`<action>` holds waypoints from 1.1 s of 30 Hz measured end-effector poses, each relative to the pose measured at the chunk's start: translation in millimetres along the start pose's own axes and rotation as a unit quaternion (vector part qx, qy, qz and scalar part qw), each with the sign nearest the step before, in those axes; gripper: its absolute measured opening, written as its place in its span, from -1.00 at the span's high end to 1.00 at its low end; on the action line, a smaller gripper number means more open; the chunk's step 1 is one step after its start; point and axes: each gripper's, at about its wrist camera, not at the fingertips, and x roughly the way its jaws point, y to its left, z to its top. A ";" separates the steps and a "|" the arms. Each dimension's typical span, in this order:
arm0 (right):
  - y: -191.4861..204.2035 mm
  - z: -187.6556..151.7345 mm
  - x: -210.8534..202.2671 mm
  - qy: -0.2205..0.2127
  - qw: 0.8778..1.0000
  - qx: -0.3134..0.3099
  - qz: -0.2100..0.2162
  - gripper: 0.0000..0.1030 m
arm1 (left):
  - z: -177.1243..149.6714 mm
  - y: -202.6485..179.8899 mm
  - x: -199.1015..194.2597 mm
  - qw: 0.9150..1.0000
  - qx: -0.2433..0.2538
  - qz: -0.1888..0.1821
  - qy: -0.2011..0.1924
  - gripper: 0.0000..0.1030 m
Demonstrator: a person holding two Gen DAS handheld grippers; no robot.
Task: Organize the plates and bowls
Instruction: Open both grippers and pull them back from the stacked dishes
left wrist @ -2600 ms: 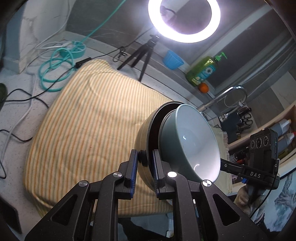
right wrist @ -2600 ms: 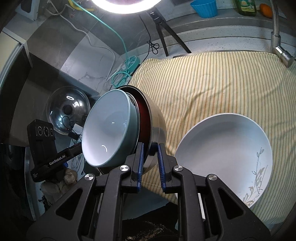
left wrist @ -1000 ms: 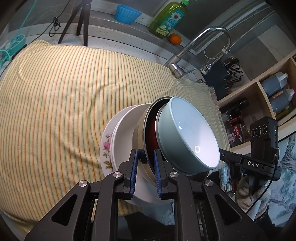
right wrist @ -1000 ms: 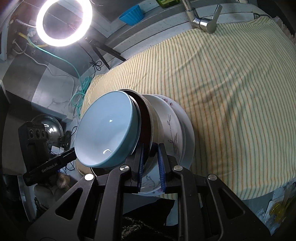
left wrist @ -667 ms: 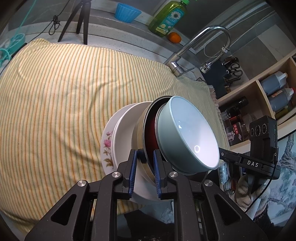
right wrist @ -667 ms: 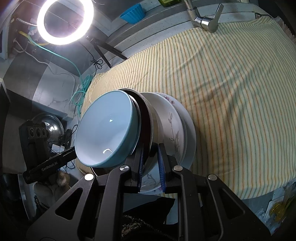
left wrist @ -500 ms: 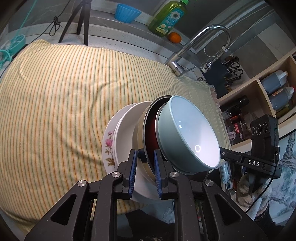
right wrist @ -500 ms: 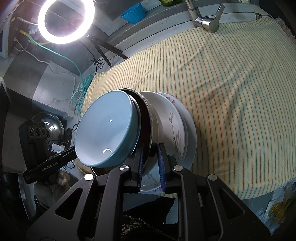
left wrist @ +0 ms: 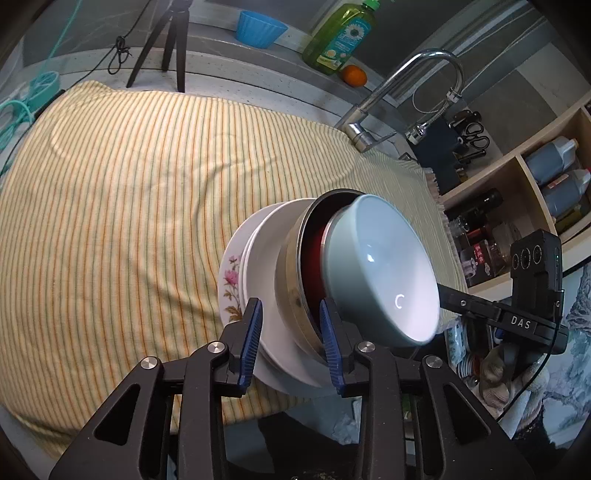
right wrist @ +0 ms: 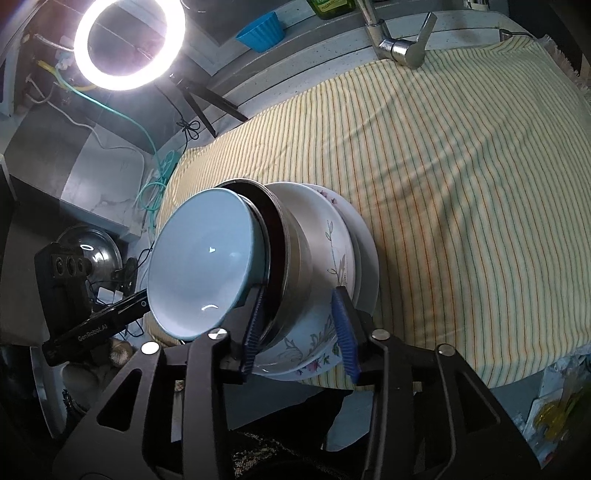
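A light blue bowl (left wrist: 384, 273) (right wrist: 207, 258) sits nested in a steel bowl with a red inside (left wrist: 295, 295) (right wrist: 295, 258). Both rest in a white bowl (left wrist: 266, 258) (right wrist: 332, 229) on flowered plates (left wrist: 231, 273) (right wrist: 364, 258) near the front edge of the striped cloth (left wrist: 129, 184) (right wrist: 461, 166). My left gripper (left wrist: 290, 332) is open, its blue pads either side of the steel bowl's rim. My right gripper (right wrist: 299, 328) is open too, astride the opposite rim of the same bowl.
A tap (left wrist: 399, 96) (right wrist: 399, 44), a green soap bottle (left wrist: 340, 33), an orange (left wrist: 354, 75) and a blue cup (left wrist: 260, 31) (right wrist: 260, 27) stand at the back. A ring light (right wrist: 129, 40) on a tripod is at the back left. Shelves with bottles (left wrist: 546, 177) are on the right.
Both grippers have opened and let go of the steel bowl's rim. The bowl stack now rests in the white bowl on the plates. Earlier it was carried over the cloth.
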 end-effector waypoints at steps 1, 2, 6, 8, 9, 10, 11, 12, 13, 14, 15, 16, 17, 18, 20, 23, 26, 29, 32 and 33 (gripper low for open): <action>0.6 -0.8 -2.9 -0.004 1.000 -0.002 -0.002 0.07 | -0.6 0.0 -1.1 1.000 0.001 0.001 0.000 0.40; 1.5 -1.3 -5.4 -0.008 1.000 -0.006 -0.003 0.02 | -1.2 -0.3 -1.6 1.000 0.002 0.002 0.000 0.37; 5.2 -3.0 -11.3 -0.011 1.000 -0.015 -0.013 0.02 | -2.7 -1.6 -4.8 1.000 0.006 0.006 -0.002 0.37; 7.0 -4.5 -13.9 -0.014 0.999 -0.023 -0.023 0.02 | -4.2 -1.9 -8.0 1.000 0.009 0.010 -0.006 0.37; 7.8 -5.0 -15.4 -0.015 0.999 -0.026 -0.028 0.01 | -4.7 -1.7 -9.7 1.000 0.011 0.013 -0.009 0.37; 7.6 -5.0 -17.0 -0.017 0.999 -0.028 -0.032 -0.02 | -5.2 -1.9 -12.0 1.000 0.014 0.018 -0.012 0.36; 8.1 -5.3 -19.9 -0.021 0.999 -0.031 -0.036 -0.08 | -5.2 -2.0 -13.9 0.999 0.017 0.025 -0.017 0.36; 8.2 -5.3 -22.7 -0.025 0.998 -0.032 -0.037 -0.11 | -5.6 -2.6 -16.3 0.999 0.021 0.031 -0.022 0.36; 9.3 -5.3 -25.4 -0.030 0.998 -0.034 -0.037 -0.13 | -6.2 -4.3 -19.4 0.998 0.027 0.038 -0.030 0.36; 10.9 -5.4 -28.0 -0.034 0.998 -0.037 -0.038 -0.14 | -7.0 -7.0 -22.6 0.998 0.035 0.045 -0.037 0.36; 13.3 -5.5 -30.6 -0.039 0.997 -0.044 -0.041 -0.14 | -7.6 -10.0 -25.6 0.997 0.043 0.054 -0.045 0.36; 16.4 -5.9 -33.3 -0.045 0.997 -0.052 -0.045 -0.15 | -8.3 -12.7 -28.2 0.995 0.051 0.062 -0.052 0.36; 19.3 -6.5 -35.8 -0.051 0.996 -0.061 -0.048 -0.16 | -9.3 -17.3 -31.5 0.993 0.060 0.075 -0.062 0.35; 23.0 -7.6 -38.3 -0.058 0.995 -0.071 -0.050 -0.18 | -10.0 -21.6 -33.9 0.992 0.067 0.084 -0.069 0.31; 28.8 -9.3 -41.3 -0.064 0.993 -0.084 -0.050 -0.44 | -12.4 -28.8 -39.7 0.990 0.072 0.092 -0.083 -0.01; 40.1 -11.2 -47.1 -0.078 0.989 -0.110 -0.053 -0.46 | -15.5 -39.4 -45.9 0.986 0.084 0.105 -0.102 -0.10; 48.8 -13.6 -54.6 -0.095 0.985 -0.131 -0.056 -0.53 | -17.4 -51.2 -49.4 0.980 0.102 0.127 -0.119 -0.21; 54.6 -14.7 -62.1 -0.110 0.982 -0.145 -0.050 -0.67 | -22.8 -60.5 -55.7 0.974 0.106 0.144 -0.142 -0.34; 60.5 -16.4 -68.7 -0.114 0.978 -0.165 -0.054 -0.67 | -27.5 -66.9 -62.0 0.971 0.104 0.148 -0.159 -0.40; 61.9 -17.1 -71.6 -0.118 0.976 -0.172 -0.057 -0.67 | -28.7 -69.5 -62.2 0.969 0.105 0.153 -0.162 -0.41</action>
